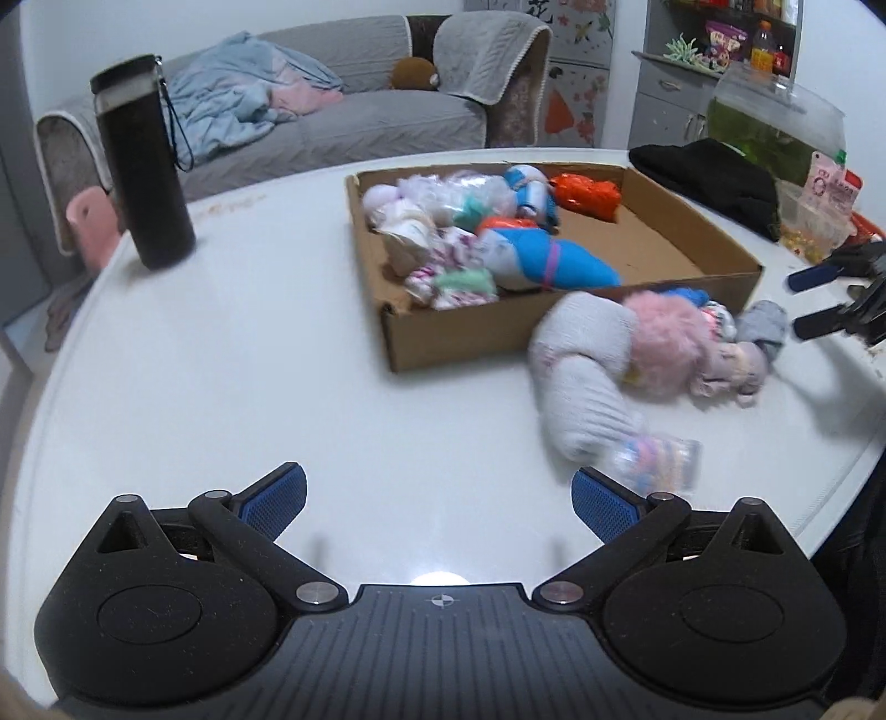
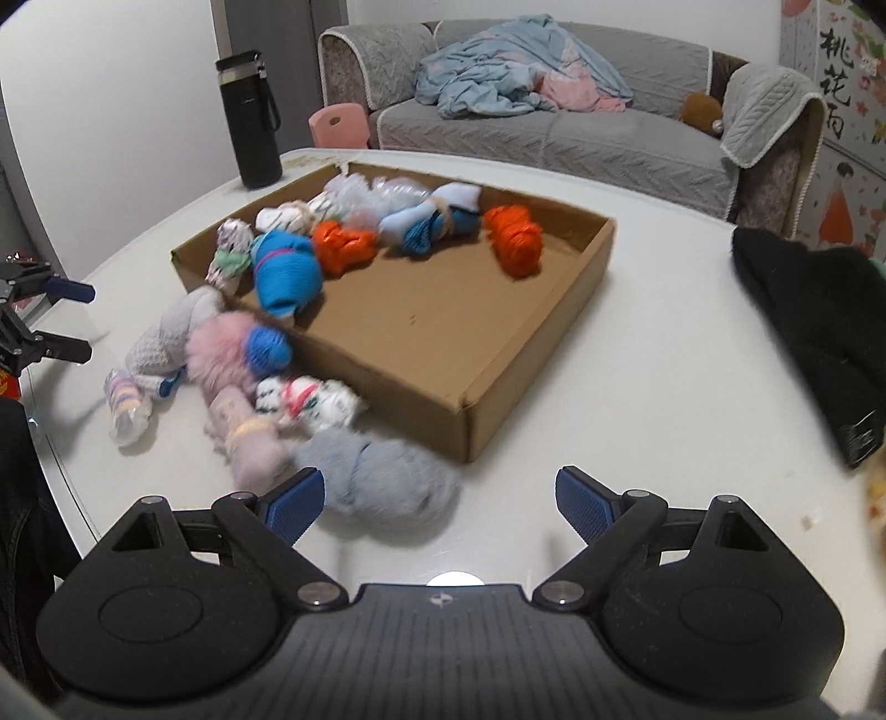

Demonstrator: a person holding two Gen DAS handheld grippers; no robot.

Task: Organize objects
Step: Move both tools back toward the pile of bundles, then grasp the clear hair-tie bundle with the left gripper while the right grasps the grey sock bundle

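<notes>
Both grippers gape empty: grey sock roll (image 2: 382, 482) touches the right gripper (image 2: 440, 504)'s left pad.

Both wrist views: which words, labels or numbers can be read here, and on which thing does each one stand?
"桃花" then a third character, not sure: wall poster, black brush writing, top right of the right wrist view.
"花": poster on the tall cabinet, cut by the frame edge.
Pink package: printed, too blurred to read.
Snack bags on the shelf: too small.
Black flask, cardboard box: no text seen.
</notes>
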